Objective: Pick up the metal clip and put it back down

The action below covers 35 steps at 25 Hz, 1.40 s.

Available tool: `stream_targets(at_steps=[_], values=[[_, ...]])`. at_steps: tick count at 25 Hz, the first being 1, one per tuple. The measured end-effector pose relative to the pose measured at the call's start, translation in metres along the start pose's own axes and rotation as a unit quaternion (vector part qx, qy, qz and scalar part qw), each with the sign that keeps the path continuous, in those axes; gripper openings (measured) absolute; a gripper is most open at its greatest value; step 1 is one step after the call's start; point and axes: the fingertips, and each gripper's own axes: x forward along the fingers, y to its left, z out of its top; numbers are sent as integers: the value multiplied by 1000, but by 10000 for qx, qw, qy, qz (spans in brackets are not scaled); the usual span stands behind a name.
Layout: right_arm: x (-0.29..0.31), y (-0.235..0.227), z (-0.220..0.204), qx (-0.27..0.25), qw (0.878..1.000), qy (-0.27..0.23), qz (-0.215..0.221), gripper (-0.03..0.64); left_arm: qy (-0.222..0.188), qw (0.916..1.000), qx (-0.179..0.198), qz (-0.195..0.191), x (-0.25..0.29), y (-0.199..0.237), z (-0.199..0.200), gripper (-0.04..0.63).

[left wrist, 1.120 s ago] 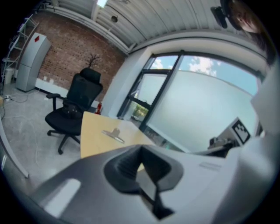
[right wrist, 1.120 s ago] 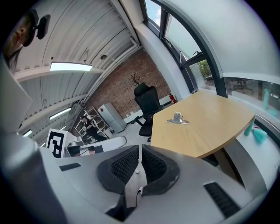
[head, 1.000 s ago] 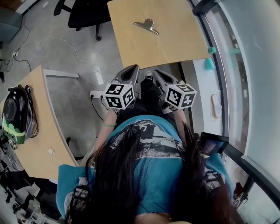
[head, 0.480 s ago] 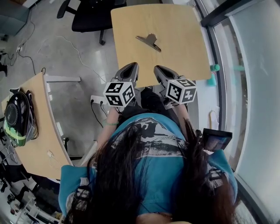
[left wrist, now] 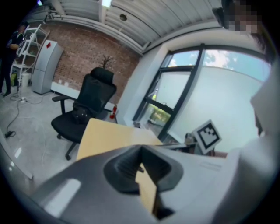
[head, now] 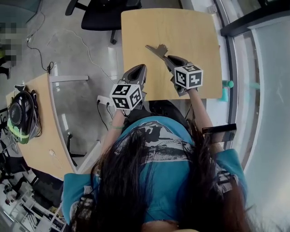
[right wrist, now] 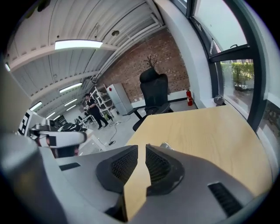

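Observation:
The metal clip (head: 156, 49) lies on the far half of the small wooden table (head: 195, 31), its handles pointing up-left. My right gripper (head: 168, 59) reaches over the table with its tips just short of the clip; its jaws stand shut with nothing between them. In the right gripper view the clip (right wrist: 166, 145) peeks out just past the right jaw tip of the right gripper (right wrist: 141, 146). My left gripper (head: 138, 69) hovers at the table's near left edge, shut and empty, apart from the clip. In the left gripper view the left gripper (left wrist: 141, 148) points across the table (left wrist: 105, 135).
A black office chair (head: 102, 13) stands beyond the table. A curved side desk (head: 41, 136) at the left carries a helmet (head: 20, 115). A glass window wall (head: 267, 90) runs along the right, with a teal object (head: 225, 90) by it. Cables and a power strip (head: 103, 99) lie on the floor.
My right gripper has moved forward from in front of my body out over the table, up to the clip. The left gripper has moved forward a little. The clip has stayed put.

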Motion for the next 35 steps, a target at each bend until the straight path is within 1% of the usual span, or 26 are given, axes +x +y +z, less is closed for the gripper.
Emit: stream_targets(at_steps=[1,2,3,4,7,10,14,17,22,26,30,35], values=[[12,-11,3,-79,9999,83,-6,35,6,10000,-6,53,2,3,2,3],[24,-21,5,-141,9998,173,5,53,13,9999,-16,107,4,6,3,3],[35,-30,6,-190,9994,278,33,119,19,9999,-25,161,6,9,4,3],[47,-38,7,-233,9989,392,62,149,25,9998,-33,213,7,12,5,3],[77,-59,2,-380,9967,713,13,158,37,9993,-75,358,9,19,5,3],[102,-77,-11,-491,9926,1107,-56,167,38,9987,-140,485,10,26,5,3],[127,-81,-32,-499,9859,1589,151,167,37,9977,-229,639,8,36,2,3],[138,-80,-39,-393,9837,1723,344,166,37,9970,-279,716,7,41,1,3],[143,-76,-37,-115,9834,1742,492,166,48,9965,-320,767,1,45,-1,3],[139,-74,-37,278,9839,1692,505,130,37,9967,-298,750,0,45,-1,3],[126,-63,-20,778,9875,1234,594,121,16,9971,-261,710,-3,44,2,3],[89,-35,20,1400,9862,320,829,117,0,9981,-212,574,-7,43,4,3]])
